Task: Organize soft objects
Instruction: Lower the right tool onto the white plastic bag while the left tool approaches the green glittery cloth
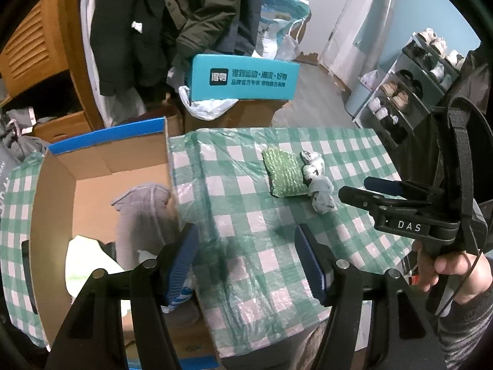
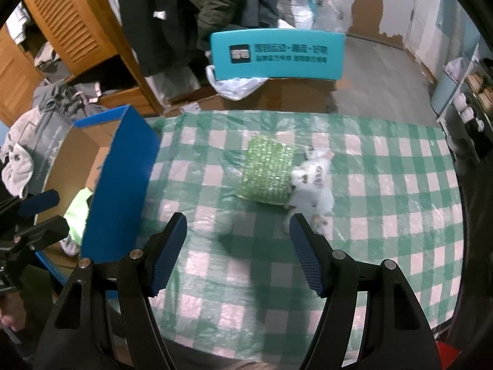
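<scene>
A green knitted, cushion-like pad [image 2: 266,171] lies near the middle of the green-and-white checked plastic tablecloth [image 2: 385,191], touching a small white soft toy with grey patches [image 2: 314,182] on its right; the right gripper [image 2: 237,246] hangs just short of them, fingers apart and empty; the left gripper [image 1: 245,262] too stands apart and empty, beside the open cardboard box with blue edges [image 1: 104,157] holding grey cloth [image 1: 141,212].

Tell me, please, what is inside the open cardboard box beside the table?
Inside the cardboard box lie a grey garment, something pale white-green, and a blue-and-white item near the left tongs. Anything underneath them is covered.
</scene>
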The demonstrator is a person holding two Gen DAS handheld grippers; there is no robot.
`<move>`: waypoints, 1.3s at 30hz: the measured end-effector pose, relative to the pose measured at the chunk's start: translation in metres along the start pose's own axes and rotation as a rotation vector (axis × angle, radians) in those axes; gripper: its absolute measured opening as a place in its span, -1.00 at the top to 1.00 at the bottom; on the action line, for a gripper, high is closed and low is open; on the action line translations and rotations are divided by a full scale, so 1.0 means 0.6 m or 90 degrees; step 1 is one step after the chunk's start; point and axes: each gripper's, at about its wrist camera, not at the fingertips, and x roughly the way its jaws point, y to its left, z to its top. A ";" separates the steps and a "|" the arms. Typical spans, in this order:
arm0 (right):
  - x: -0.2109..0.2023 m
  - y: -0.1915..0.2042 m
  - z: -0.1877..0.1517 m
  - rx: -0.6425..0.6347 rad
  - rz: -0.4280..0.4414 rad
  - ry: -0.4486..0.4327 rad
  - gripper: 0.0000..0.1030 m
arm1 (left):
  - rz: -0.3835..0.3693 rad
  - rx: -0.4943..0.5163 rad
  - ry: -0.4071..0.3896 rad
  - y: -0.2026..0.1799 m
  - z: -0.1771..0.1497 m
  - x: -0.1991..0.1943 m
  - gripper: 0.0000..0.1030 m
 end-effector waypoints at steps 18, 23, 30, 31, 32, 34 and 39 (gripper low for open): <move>0.059 -0.103 0.003 0.078 -0.032 0.032 -0.33 | -0.013 0.002 0.039 -0.038 0.027 0.085 -0.28; 0.084 -0.114 0.012 0.083 -0.031 0.043 -0.33 | -0.020 -0.008 0.053 -0.041 0.039 0.121 -0.28; 0.128 -0.127 0.024 0.093 -0.029 0.060 -0.33 | -0.031 -0.016 0.064 -0.050 0.055 0.170 -0.28; 0.136 -0.130 0.026 0.095 -0.029 0.062 -0.33 | -0.033 -0.015 0.064 -0.051 0.057 0.175 -0.28; 0.143 -0.133 0.027 0.097 -0.031 0.065 -0.33 | -0.035 -0.014 0.066 -0.053 0.059 0.182 -0.29; 0.158 -0.141 0.028 0.129 -0.052 0.040 -0.33 | -0.040 -0.008 0.068 -0.056 0.062 0.194 -0.29; 0.190 -0.158 0.031 0.154 -0.044 0.058 -0.33 | -0.038 -0.014 0.086 -0.048 0.066 0.227 -0.28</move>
